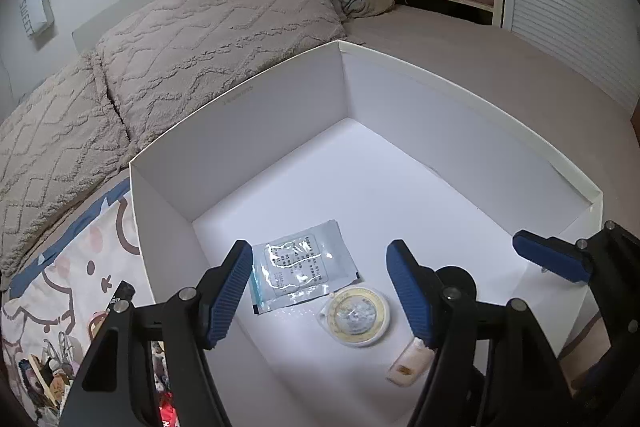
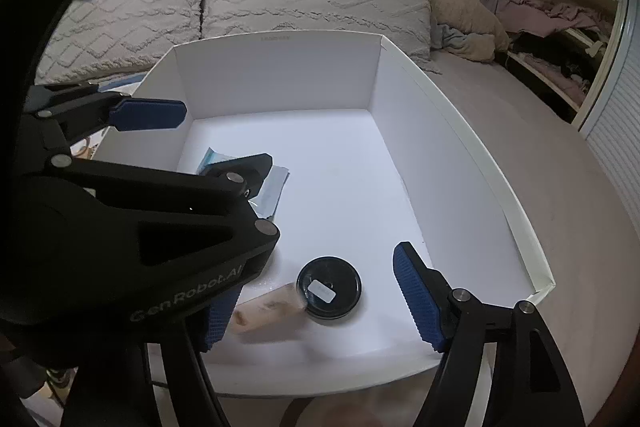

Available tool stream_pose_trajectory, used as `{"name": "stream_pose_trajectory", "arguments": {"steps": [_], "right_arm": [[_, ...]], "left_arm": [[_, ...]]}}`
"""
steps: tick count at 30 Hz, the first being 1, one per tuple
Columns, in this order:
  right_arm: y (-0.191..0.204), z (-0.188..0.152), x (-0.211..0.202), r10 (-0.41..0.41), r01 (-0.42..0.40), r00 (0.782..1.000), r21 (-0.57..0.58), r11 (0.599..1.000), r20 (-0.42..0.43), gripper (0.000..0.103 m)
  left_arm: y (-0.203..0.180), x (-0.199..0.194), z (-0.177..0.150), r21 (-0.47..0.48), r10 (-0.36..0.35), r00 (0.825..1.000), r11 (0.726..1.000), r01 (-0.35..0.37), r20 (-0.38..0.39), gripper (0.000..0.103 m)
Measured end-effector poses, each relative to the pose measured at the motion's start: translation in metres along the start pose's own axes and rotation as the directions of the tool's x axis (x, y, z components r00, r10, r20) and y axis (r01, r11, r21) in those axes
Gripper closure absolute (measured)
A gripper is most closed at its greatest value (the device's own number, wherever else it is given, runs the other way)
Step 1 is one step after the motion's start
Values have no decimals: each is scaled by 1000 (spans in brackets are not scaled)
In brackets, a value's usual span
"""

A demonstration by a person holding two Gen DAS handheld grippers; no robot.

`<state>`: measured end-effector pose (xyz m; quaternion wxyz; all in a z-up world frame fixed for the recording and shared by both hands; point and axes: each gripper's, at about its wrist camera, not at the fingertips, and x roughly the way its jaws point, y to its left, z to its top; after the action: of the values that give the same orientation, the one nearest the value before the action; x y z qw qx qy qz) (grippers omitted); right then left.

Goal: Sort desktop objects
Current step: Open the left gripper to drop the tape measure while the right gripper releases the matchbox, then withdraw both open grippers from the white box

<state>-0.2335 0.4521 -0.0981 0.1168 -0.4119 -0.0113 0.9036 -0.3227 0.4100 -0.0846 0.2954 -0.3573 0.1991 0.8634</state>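
Observation:
A white open box (image 1: pixel 280 95) stands on the bed. On its floor lie a clear sachet (image 1: pixel 304 267), a round yellow-rimmed tin (image 1: pixel 358 315) and a small beige tube (image 1: pixel 410 361). My left gripper (image 1: pixel 320 297) hangs open above the sachet and tin, gripping nothing. A black round jar (image 2: pixel 329 287) with a white label lies beside the blurred tube (image 2: pixel 268 309). My right gripper (image 2: pixel 318 311) is open over both, its pads clear of the jar. The left gripper's body hides the tin in the right wrist view, and part of the sachet (image 2: pixel 276 187).
Two quilted beige pillows (image 1: pixel 208 39) lean behind the box. A cartoon-print cloth (image 1: pixel 76 267) with small clutter (image 1: pixel 48 367) lies to the box's left. Bare pinkish mattress (image 2: pixel 540 147) runs along its right side. An open shelf of clothes (image 2: pixel 560 39) and a slatted door (image 1: pixel 568 7) stand beyond.

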Motion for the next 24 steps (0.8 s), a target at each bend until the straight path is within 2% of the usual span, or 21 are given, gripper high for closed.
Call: {"name": "stream_pose_trajectory", "arguments": {"steps": [11,20,24], "right_arm": [[1,0,1,3,-3,1000,-2,1000,0,28],[2,0,-2,2,-2,1000,-10,1000,5,28],[-3,0,-11,-45,45,999,-1,999,19,28]], "left_arm": [[5,-1,0,-45,-9,1000,999,9,-3,34],[3,-2,-1,-38,-2,1000,999,2,3,34],[7,-3,0,-58,4,1000,998,-4,9,34]]}}
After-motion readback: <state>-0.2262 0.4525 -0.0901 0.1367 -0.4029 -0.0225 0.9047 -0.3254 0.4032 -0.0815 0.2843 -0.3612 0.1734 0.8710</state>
